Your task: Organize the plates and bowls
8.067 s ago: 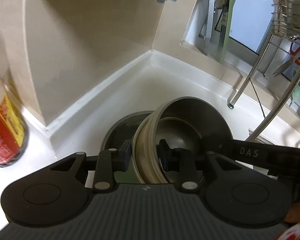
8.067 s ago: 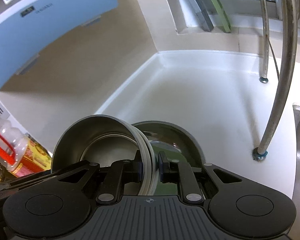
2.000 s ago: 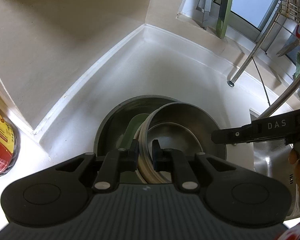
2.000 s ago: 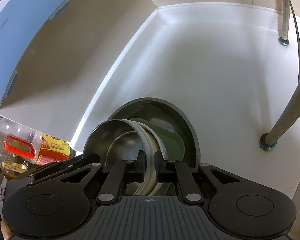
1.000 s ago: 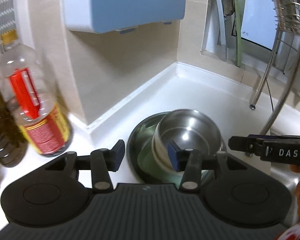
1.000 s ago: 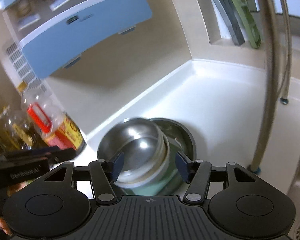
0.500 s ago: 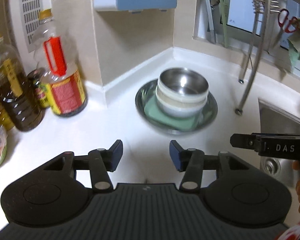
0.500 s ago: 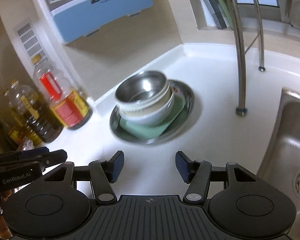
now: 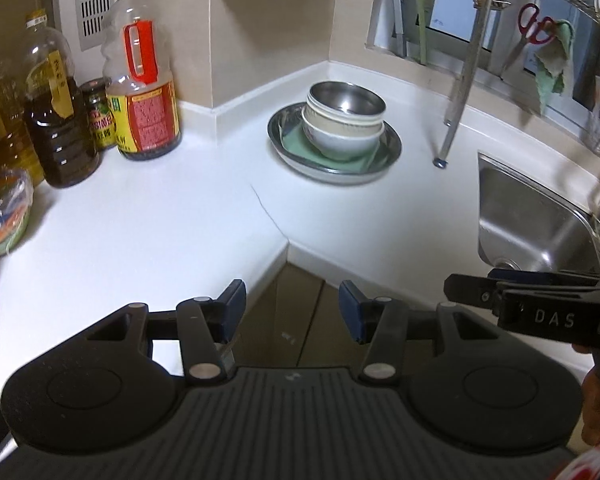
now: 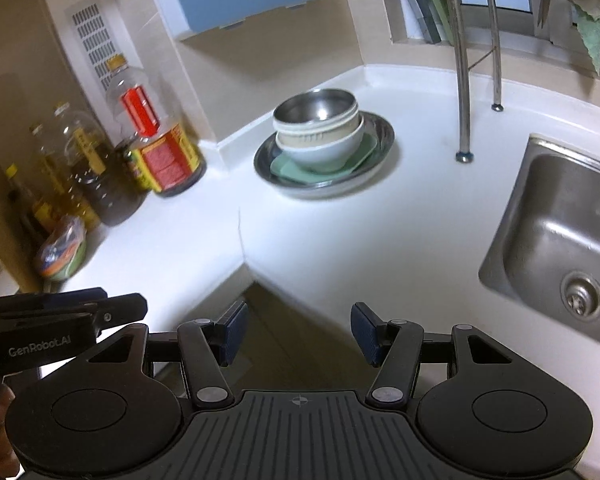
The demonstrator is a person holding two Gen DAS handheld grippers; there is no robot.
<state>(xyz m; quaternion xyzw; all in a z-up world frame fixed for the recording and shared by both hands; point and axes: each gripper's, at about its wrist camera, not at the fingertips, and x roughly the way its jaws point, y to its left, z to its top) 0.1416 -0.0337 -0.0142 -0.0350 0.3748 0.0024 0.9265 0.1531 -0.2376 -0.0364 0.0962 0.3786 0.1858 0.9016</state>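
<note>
White counter point(image 9: 148, 216) wraps an inner corner of a tiled kitchen, with a steel sink point(image 9: 532, 216) cut off at the right edge of both views. Near the centre top of the left view a steel tray point(image 9: 336, 170) sits in the corner; a green plate point(image 9: 300, 148) lies in it, mostly covered by a white bowl point(image 9: 340, 142), with a ribbed cream bowl point(image 9: 332, 118) nested in that and a steel bowl point(image 9: 346, 98) on top. In the right view this stack is blurred, so the cream bowl's pattern is hard to read. Bottles point(image 9: 142, 92) stand at the upper left beside the wall, their labels too small to read, and a wrapped bundle point(image 9: 2, 216) is cut by the left edge. A rack leg point(image 9: 458, 92) stands between tray and sink. The left gripper point(image 9: 292, 312) hangs at the bottom centre, off the counter's edge, fingers wide apart and holding nothing. The right gripper point(image 10: 298, 332) is likewise spread and empty, well apart from the stack.
</note>
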